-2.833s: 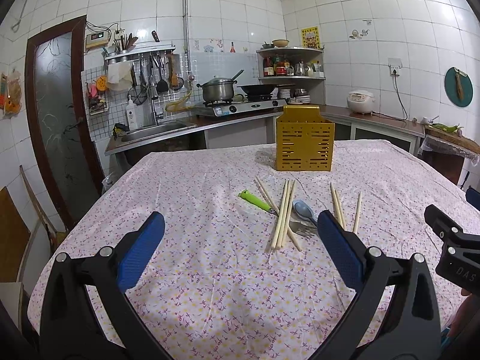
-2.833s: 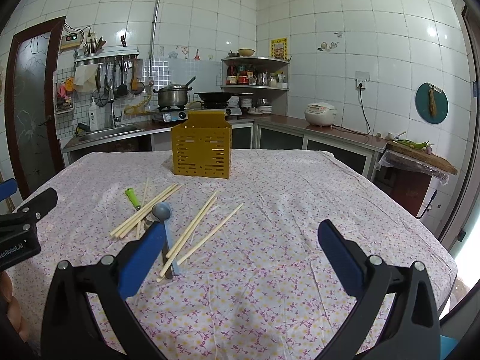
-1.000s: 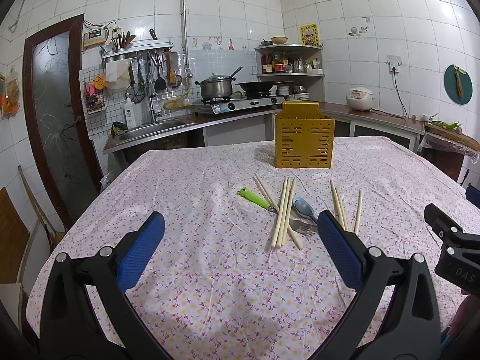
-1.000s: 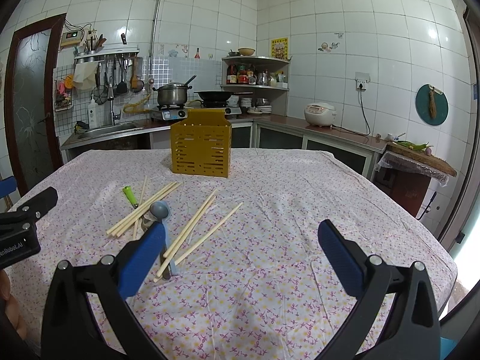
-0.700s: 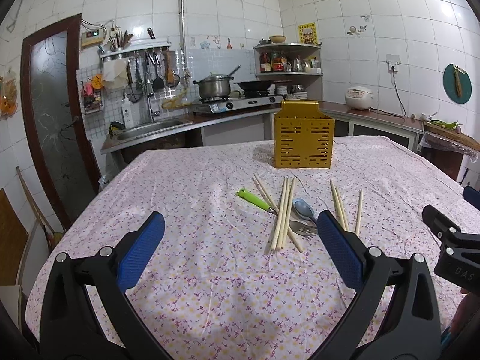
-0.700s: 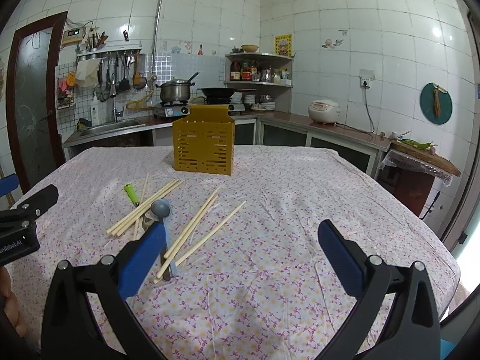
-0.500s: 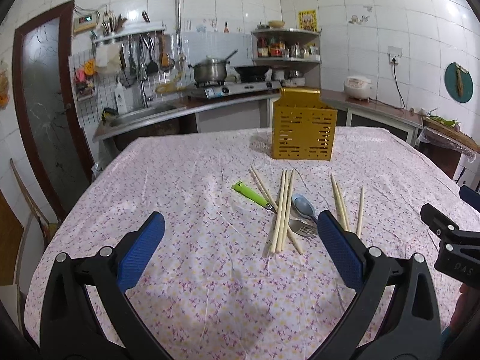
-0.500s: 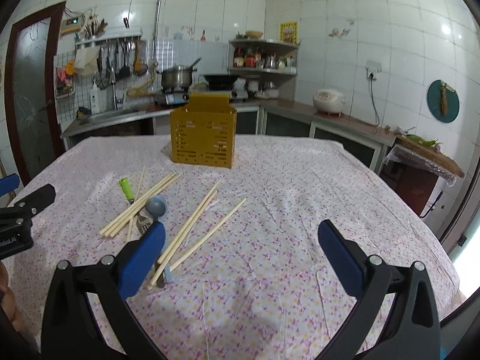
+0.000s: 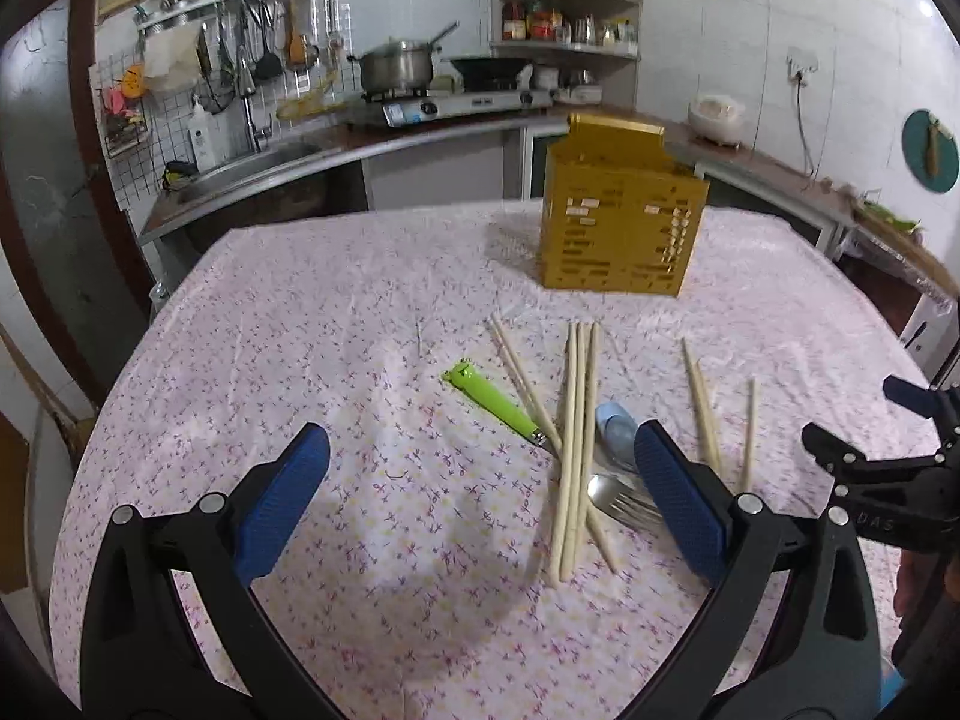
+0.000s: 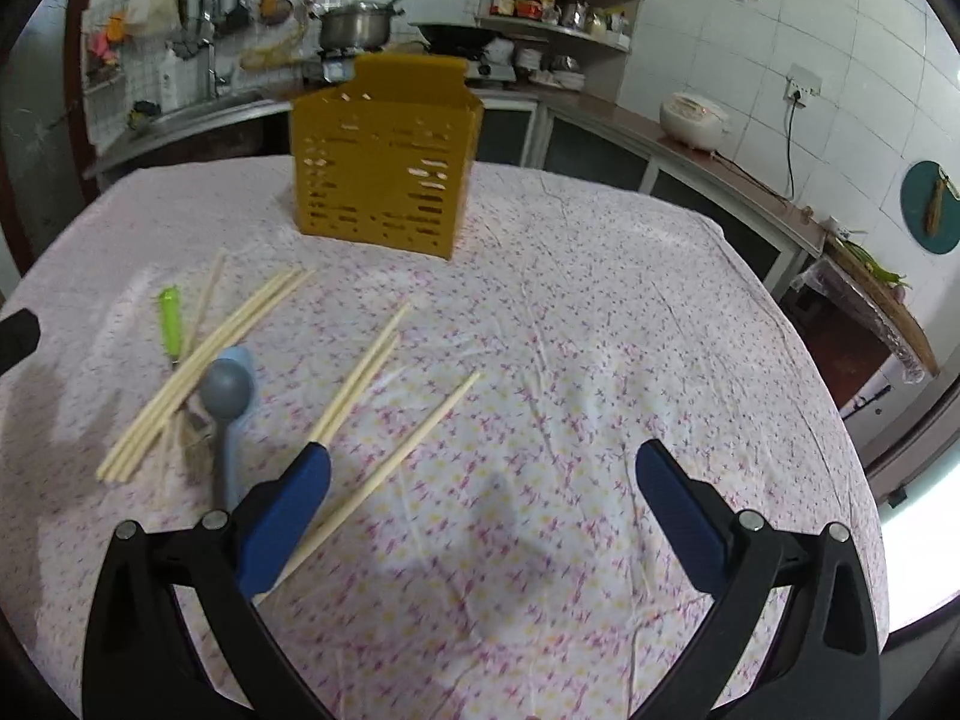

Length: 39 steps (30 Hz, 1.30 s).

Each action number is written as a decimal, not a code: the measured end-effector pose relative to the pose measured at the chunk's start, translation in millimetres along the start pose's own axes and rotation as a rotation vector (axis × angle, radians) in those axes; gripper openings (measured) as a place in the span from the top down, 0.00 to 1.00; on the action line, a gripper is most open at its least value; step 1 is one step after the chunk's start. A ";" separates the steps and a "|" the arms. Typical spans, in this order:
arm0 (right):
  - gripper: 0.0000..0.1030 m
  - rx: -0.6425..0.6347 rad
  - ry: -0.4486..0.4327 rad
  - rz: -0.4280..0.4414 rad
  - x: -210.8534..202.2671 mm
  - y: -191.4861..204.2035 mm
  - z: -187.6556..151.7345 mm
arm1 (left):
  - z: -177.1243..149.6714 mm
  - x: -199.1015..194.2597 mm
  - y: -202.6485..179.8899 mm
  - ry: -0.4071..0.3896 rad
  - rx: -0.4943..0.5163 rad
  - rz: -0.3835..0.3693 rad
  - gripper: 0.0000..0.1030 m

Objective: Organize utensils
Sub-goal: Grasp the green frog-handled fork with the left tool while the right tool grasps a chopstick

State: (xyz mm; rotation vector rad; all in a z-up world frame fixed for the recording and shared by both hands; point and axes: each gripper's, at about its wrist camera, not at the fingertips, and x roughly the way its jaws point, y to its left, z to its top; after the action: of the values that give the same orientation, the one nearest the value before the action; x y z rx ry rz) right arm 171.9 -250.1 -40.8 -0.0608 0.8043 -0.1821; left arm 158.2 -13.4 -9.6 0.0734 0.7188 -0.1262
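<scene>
A yellow slotted utensil holder (image 9: 621,222) stands upright at the far middle of the flowered tablecloth; it also shows in the right wrist view (image 10: 384,165). Several wooden chopsticks (image 9: 576,420) lie loose in front of it, with a green-handled utensil (image 9: 489,399), a blue-grey spoon (image 10: 227,396) and a fork (image 9: 621,501). More chopsticks (image 10: 360,372) lie to the right. My left gripper (image 9: 480,498) is open and empty, above the cloth just left of the pile. My right gripper (image 10: 480,510) is open and empty, right of the pile.
The table (image 9: 300,312) has rounded edges all round. Behind it run a kitchen counter with a sink (image 9: 252,162), a stove with a pot (image 9: 399,66) and a rice cooker (image 10: 693,114). A door (image 9: 54,180) is at the left.
Both grippers have moved forward and tilted down toward the table, so the utensils look closer. Both stay open. Nothing on the table has moved.
</scene>
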 end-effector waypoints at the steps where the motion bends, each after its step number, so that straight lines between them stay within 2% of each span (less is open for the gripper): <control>1: 0.04 0.013 0.013 0.007 5.5 -1.3 1.5 | 1.4 8.0 -0.8 0.019 0.002 -0.002 0.05; 5: 0.04 0.071 0.086 0.075 27.7 -10.6 7.5 | 5.0 28.7 1.3 0.072 0.005 0.014 0.05; 9: 0.04 0.109 0.149 0.089 48.0 -15.1 19.5 | 14.9 48.3 6.8 0.124 -0.023 0.043 0.05; 14: 0.06 0.114 0.229 0.087 76.4 -14.2 30.9 | 28.9 83.0 21.5 0.249 -0.094 0.040 0.05; 17: 0.19 0.116 0.280 0.102 87.9 -13.7 36.9 | 36.5 101.6 26.6 0.305 -0.122 0.044 0.11; 19: 0.27 0.117 0.325 0.111 96.4 -11.5 39.9 | 38.8 112.6 27.9 0.353 -0.137 0.034 0.21; 21: 0.38 0.116 0.362 0.112 102.9 -10.1 42.4 | 41.6 123.5 28.7 0.399 -0.149 0.022 0.25; 26: 0.52 0.124 0.420 0.151 106.9 -9.7 50.2 | 43.3 147.2 25.5 0.491 -0.166 0.038 0.41; 28: 0.54 0.144 0.465 0.189 114.5 -9.9 51.9 | 44.7 153.2 25.5 0.522 -0.182 0.019 0.50; 29: 0.62 0.152 0.487 0.202 117.9 -9.5 51.7 | 45.6 155.7 24.6 0.534 -0.187 0.014 0.51; 32: 0.67 0.154 0.515 0.194 124.1 -7.9 51.3 | 46.9 161.7 20.5 0.552 -0.191 0.007 0.54; 34: 0.72 0.164 0.530 0.201 127.7 -7.0 50.2 | 47.2 169.5 17.1 0.578 -0.192 0.004 0.62; 36: 0.78 0.157 0.538 0.202 135.7 -5.4 50.8 | 47.5 177.1 15.6 0.599 -0.197 -0.003 0.64; 39: 0.79 0.139 0.558 0.207 142.2 -2.4 51.0 | 48.2 185.6 13.1 0.612 -0.203 0.002 0.66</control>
State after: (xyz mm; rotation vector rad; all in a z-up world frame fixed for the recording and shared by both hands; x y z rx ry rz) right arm 304.9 -279.6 -106.2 0.2131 1.3438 -0.0558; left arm 329.8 -22.5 -95.7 -0.0862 1.3388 -0.0254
